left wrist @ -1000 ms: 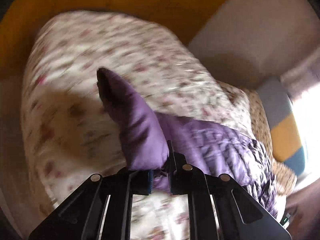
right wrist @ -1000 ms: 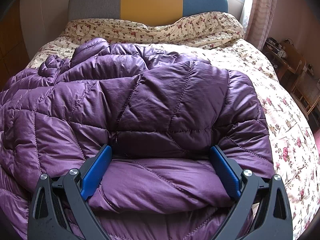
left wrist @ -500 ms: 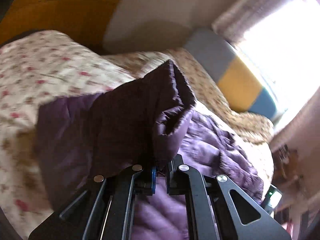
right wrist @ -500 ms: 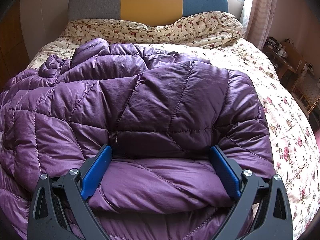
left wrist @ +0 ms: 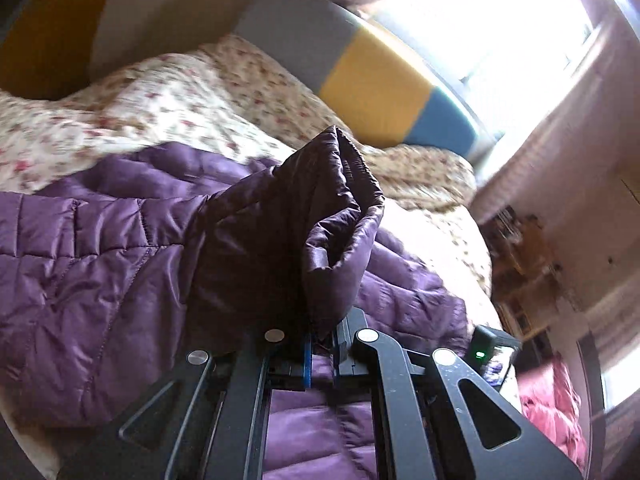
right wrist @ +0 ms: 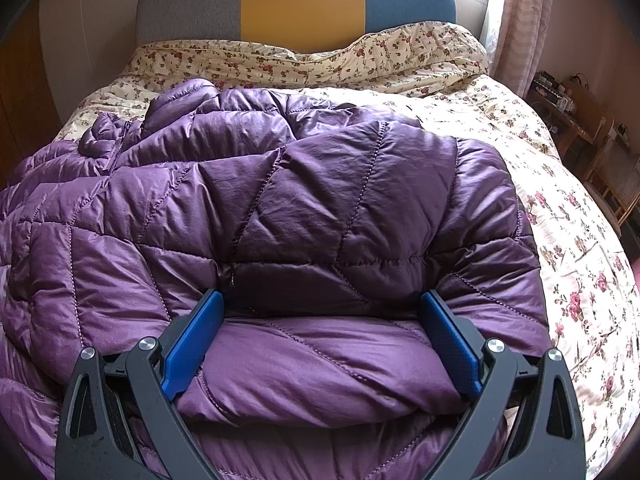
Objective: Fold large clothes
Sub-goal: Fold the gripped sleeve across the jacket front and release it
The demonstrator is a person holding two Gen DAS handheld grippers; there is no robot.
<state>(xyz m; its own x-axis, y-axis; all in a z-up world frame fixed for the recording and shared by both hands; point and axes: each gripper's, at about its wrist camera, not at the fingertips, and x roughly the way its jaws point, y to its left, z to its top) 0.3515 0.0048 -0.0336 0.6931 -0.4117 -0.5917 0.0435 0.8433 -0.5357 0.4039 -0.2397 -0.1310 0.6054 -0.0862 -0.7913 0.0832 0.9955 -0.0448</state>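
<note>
A purple quilted jacket (right wrist: pixel 320 200) lies spread on a bed with a floral cover (right wrist: pixel 560 240). My left gripper (left wrist: pixel 322 336) is shut on the end of one sleeve (left wrist: pixel 320 216). That sleeve stands lifted above the jacket's body (left wrist: pixel 100 260), its cuff opening facing up. My right gripper (right wrist: pixel 322 308) stands wide open and rests low on the jacket's near part. A puffy fold of the jacket fills the gap between its blue pads (right wrist: pixel 192 332).
A headboard (right wrist: pixel 300 0) in grey, yellow and blue stands at the far end of the bed. A curtain (right wrist: pixel 524 20) and wooden furniture (right wrist: pixel 580 128) are to the right. A pink cloth (left wrist: pixel 552 400) lies beside the bed.
My left gripper has swung across the bed with the sleeve in it and rolled, so its view now faces the headboard and window. The right gripper and the jacket under it have not moved.
</note>
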